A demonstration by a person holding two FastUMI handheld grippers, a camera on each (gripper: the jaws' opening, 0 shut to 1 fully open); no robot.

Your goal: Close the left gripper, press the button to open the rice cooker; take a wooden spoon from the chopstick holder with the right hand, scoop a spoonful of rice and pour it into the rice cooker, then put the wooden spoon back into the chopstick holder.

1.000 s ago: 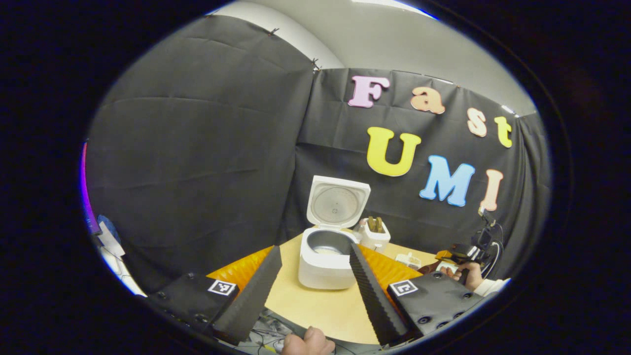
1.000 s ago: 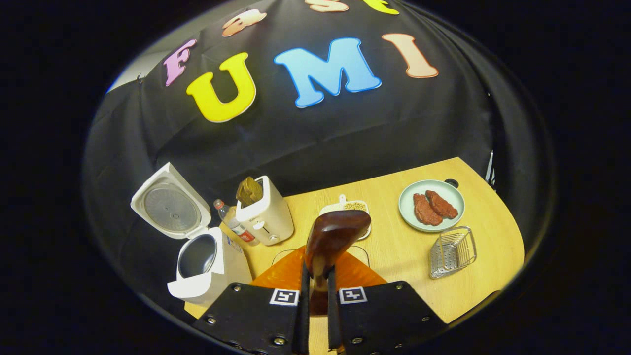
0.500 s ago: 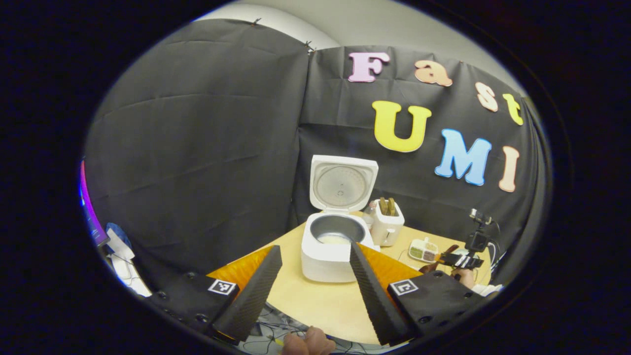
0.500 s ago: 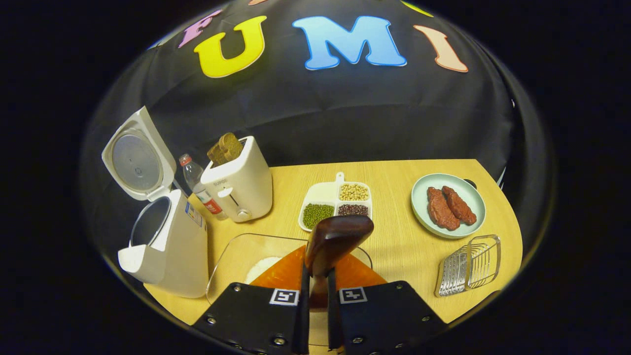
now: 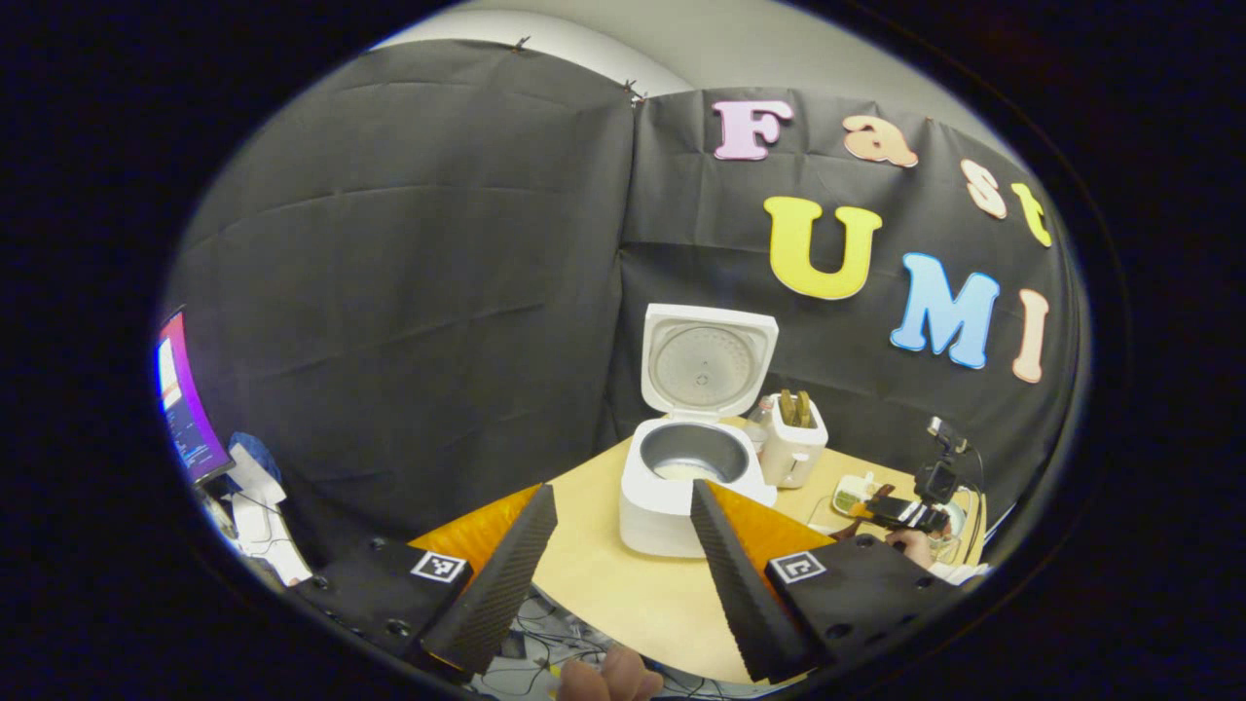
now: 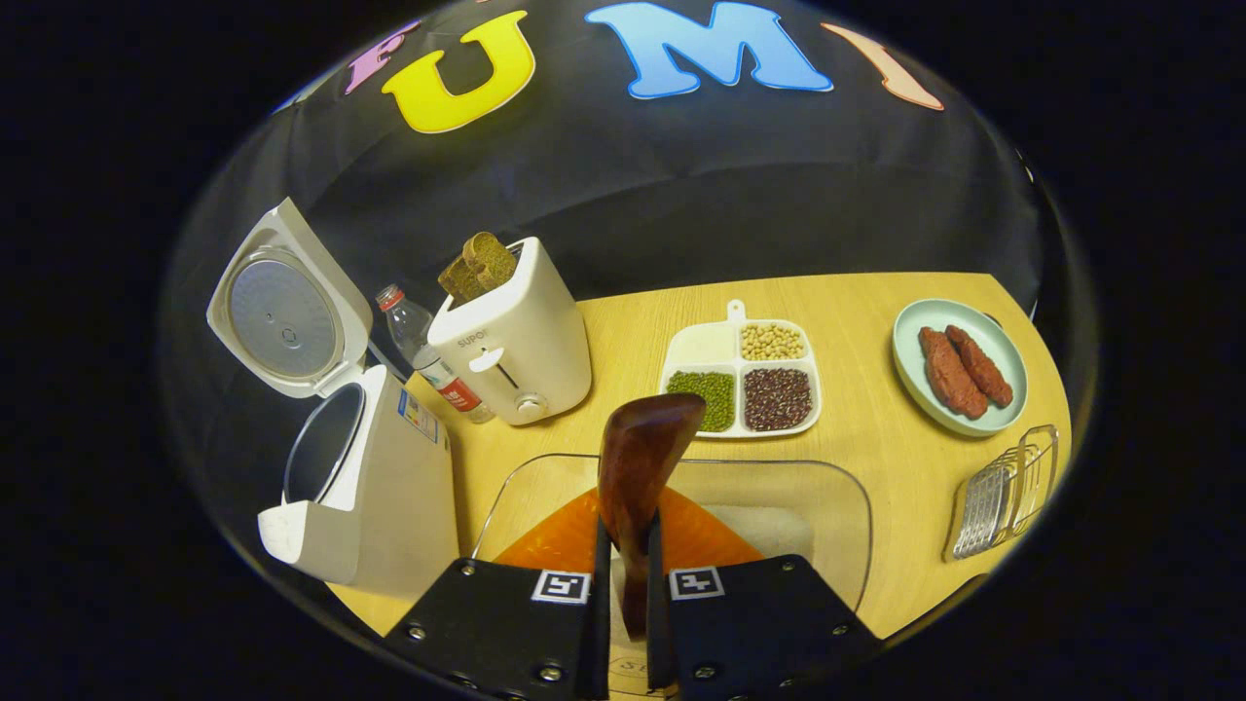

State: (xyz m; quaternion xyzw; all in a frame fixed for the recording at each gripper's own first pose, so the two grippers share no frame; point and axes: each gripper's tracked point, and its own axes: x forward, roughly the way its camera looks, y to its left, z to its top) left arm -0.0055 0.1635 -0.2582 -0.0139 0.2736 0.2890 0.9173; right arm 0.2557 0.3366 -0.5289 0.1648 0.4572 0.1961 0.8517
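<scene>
Rice cooker (image 6: 360, 487): on the table (image 6: 876, 448), left of the toaster (image 6: 511, 336); lid up, a little white rice in the pot.
Clear tray (image 6: 837, 506): just below the spoon bowl; a patch of white rice inside.
Divided dish (image 6: 745, 380): green, red and pale beans.
Wooden spoon (image 6: 638, 467): dark brown, glossy, bowl forward.
Right tongs (image 6: 623, 623): pinching the spoon handle.
Left tongs (image 5: 618, 545): spread apart, holding nothing, facing the cooker.

rice cooker (image 6: 389, 487): white | wooden spoon (image 6: 638, 458): dark reddish-brown | table (image 6: 857, 448): light wood-grain | plate (image 6: 910, 375): pale green
</scene>
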